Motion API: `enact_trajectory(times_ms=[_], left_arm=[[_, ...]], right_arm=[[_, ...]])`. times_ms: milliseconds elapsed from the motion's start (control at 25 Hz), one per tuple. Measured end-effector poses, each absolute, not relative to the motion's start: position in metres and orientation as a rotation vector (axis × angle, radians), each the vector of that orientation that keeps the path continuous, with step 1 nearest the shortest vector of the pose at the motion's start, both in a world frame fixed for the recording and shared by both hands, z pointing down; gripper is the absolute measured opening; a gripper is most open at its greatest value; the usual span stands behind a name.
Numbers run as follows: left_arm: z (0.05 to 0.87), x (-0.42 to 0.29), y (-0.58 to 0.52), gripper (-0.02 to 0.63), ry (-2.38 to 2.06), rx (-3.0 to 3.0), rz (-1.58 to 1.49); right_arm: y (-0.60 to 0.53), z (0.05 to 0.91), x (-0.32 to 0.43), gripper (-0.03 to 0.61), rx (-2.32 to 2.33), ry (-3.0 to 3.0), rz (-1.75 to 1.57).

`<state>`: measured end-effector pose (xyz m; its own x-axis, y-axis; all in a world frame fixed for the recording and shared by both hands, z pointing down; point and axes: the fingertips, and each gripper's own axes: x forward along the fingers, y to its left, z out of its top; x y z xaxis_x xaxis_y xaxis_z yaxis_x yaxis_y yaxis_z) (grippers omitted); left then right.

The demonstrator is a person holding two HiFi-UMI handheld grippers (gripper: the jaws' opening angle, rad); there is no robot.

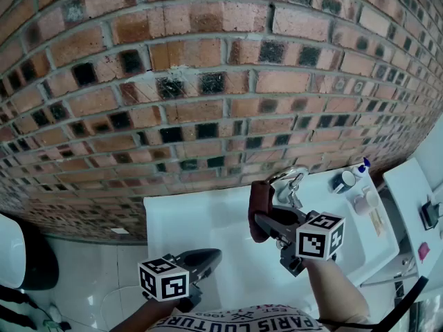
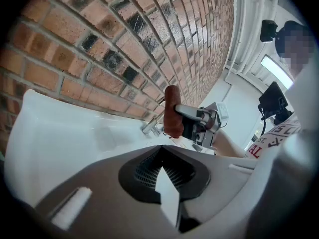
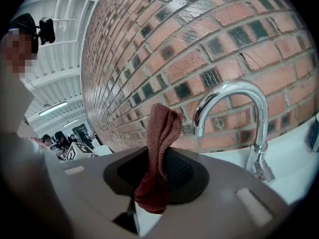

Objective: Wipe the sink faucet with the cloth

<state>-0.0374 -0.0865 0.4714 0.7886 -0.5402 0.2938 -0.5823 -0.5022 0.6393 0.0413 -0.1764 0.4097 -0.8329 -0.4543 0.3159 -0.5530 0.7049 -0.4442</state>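
A dark red cloth (image 3: 158, 153) stands up folded between the jaws of my right gripper (image 3: 155, 176), which is shut on it. The chrome faucet (image 3: 234, 118) arches just right of the cloth, close but apart from it. In the head view the cloth (image 1: 260, 209) hangs left of the faucet (image 1: 289, 184) over the white sink (image 1: 201, 220), with the right gripper (image 1: 266, 221) behind it. My left gripper (image 1: 201, 260) hovers low at the sink's front left, shut and empty. From the left gripper view I see the cloth (image 2: 172, 112) and the faucet (image 2: 152, 126) ahead.
A brick wall (image 1: 208, 81) rises directly behind the sink. On the sink's right rim stand a cup (image 1: 342, 181), a blue-capped bottle (image 1: 360, 168) and a white soap dish (image 1: 365, 200). A white shelf (image 1: 415, 206) is at far right. Tiled floor (image 1: 90, 275) lies left.
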Motion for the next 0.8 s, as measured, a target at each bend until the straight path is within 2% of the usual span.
enact_trajectory(times_ms=[280, 800], left_arm=[[0.475, -0.038, -0.087, 0.006, -0.824, 2.208, 0.073], [0.482, -0.046, -0.086, 0.006, -0.834, 2.186, 0.059]], right_arm=[[-0.207, 0.41, 0.043, 0.089, 0.886, -2.707, 0.749], [-0.23, 0.434, 0.052, 0.092, 0.987, -2.648, 0.866]])
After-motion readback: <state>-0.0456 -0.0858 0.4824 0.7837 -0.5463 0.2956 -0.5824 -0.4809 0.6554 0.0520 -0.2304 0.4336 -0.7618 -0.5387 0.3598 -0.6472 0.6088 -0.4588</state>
